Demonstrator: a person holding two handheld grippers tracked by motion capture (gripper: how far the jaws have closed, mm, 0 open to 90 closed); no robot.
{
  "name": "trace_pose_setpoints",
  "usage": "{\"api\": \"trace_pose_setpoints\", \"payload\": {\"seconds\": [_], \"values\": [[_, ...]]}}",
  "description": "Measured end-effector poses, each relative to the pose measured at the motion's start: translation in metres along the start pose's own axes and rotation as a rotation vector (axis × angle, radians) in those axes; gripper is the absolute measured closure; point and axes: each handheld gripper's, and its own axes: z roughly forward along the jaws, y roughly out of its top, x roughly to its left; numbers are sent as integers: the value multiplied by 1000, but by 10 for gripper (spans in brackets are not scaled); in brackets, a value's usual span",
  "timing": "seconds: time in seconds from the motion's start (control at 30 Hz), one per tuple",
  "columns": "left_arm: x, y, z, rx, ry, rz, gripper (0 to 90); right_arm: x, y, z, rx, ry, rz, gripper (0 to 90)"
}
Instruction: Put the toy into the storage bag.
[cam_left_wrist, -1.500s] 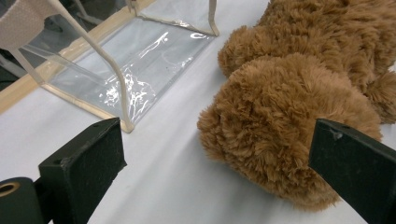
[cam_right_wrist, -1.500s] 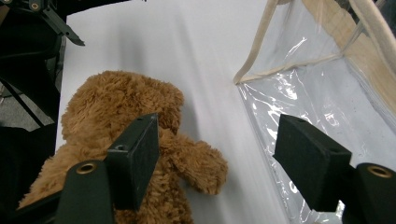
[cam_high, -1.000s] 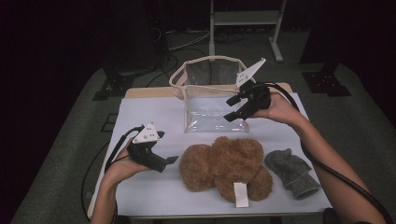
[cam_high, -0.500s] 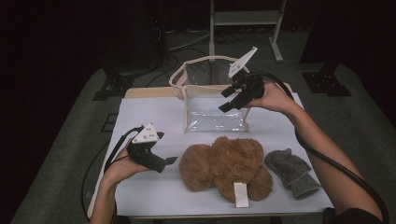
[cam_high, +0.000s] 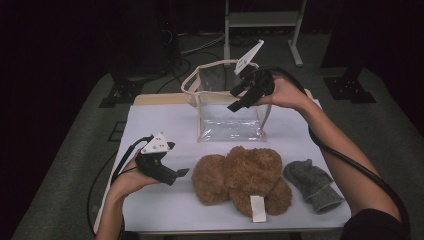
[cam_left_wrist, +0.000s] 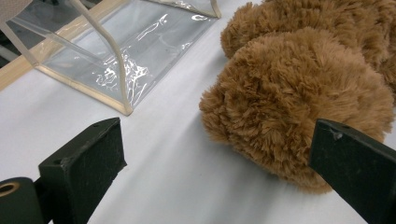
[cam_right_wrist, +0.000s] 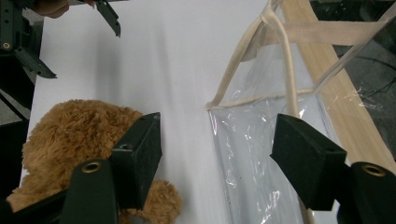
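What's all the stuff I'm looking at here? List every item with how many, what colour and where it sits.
Table: one, white top with a pale wooden far edge, middle of the room.
Bag: one, clear plastic with cream trim and handles, upright at the far middle of the table.
Teddy bear: one, brown and fluffy, lying at the near middle, a white tag on it.
Sock: one, grey, lying right of the teddy bear.
Stand: one, pale metal, on the floor behind the table.
Left tool: one, black, jaws open, low over the table just left of the teddy bear.
Right tool: one, black, jaws open with nothing between them, above the bag's right rim.
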Motion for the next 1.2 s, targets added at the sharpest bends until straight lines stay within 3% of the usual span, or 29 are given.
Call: {"api": "trace_pose_setpoints", "payload": {"seconds": [0.23,0.73,1.0,1.2], "values": [[1,-1,-1,-3,2,-9,28,-10,5,2,13,-15,-3,318],[1,-3,-1,10,-4,-5,28,-36,0,16,28,-19,45,340],[2,-4,-1,11,-8,-7,28,-46,-8,26,34,3,66,437],[2,-5,-1,16,-6,-7,28,-49,-10,31,48,14,71,630]]}}
